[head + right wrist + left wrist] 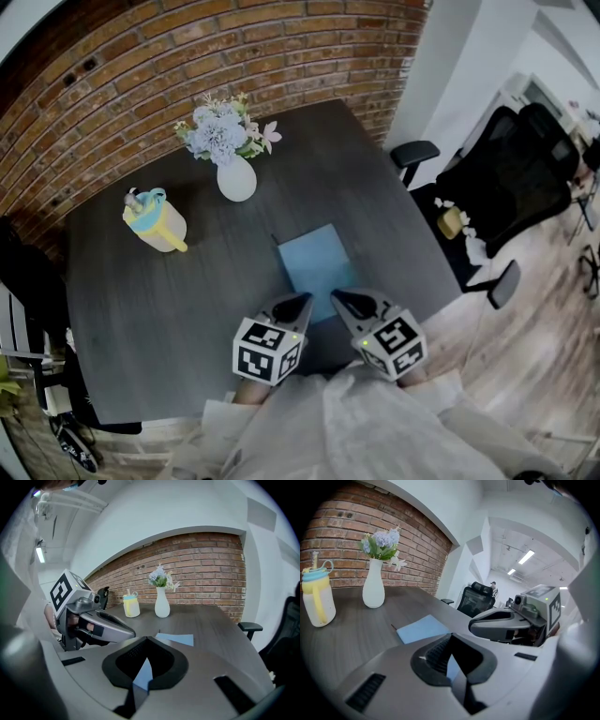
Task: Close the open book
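A thin blue book (316,265) lies flat on the dark grey table (169,300), blue cover up, with no pages showing. It also shows in the left gripper view (423,628) and the right gripper view (176,639). My left gripper (298,302) hovers at the book's near left corner, shut and holding nothing. My right gripper (343,298) hangs beside it at the near right corner, also shut and empty. Each one sees the other: the right gripper (506,623) from the left, the left gripper (101,625) from the right.
A white vase of flowers (234,175) and a yellow cup with a blue lid (157,223) stand at the back of the table near the brick wall (187,56). Black office chairs (502,178) stand to the right. The table's edge runs just below the grippers.
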Demonstrator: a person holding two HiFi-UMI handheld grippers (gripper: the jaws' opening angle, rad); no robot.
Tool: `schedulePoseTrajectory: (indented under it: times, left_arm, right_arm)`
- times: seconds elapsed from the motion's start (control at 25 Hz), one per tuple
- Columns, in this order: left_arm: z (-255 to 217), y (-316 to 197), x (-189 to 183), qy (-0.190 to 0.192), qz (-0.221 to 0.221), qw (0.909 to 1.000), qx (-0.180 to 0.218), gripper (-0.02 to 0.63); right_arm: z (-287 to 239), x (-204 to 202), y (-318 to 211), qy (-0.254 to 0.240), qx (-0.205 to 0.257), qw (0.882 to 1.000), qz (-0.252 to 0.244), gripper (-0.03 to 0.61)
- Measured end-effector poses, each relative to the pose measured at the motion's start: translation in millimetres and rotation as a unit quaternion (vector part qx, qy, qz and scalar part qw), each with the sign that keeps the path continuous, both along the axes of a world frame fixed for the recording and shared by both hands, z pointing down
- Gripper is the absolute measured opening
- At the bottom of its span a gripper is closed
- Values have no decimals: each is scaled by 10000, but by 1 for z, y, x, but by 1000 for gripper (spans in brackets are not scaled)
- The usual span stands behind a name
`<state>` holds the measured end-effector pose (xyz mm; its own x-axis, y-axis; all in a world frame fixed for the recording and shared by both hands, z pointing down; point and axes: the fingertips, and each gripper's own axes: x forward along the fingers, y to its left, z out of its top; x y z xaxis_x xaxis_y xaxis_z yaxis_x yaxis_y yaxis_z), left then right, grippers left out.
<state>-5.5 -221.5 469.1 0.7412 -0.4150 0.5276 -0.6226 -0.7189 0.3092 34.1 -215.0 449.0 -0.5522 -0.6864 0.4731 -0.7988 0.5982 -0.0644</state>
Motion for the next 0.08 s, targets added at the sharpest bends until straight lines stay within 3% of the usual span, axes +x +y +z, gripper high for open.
schedulePoseTrajectory:
  times: [0.08]
  left_arm:
    - [0, 0, 0, -14, 15, 10000, 0, 5]
  right_arm:
    - [0, -1, 0, -8, -7, 10000, -9, 5]
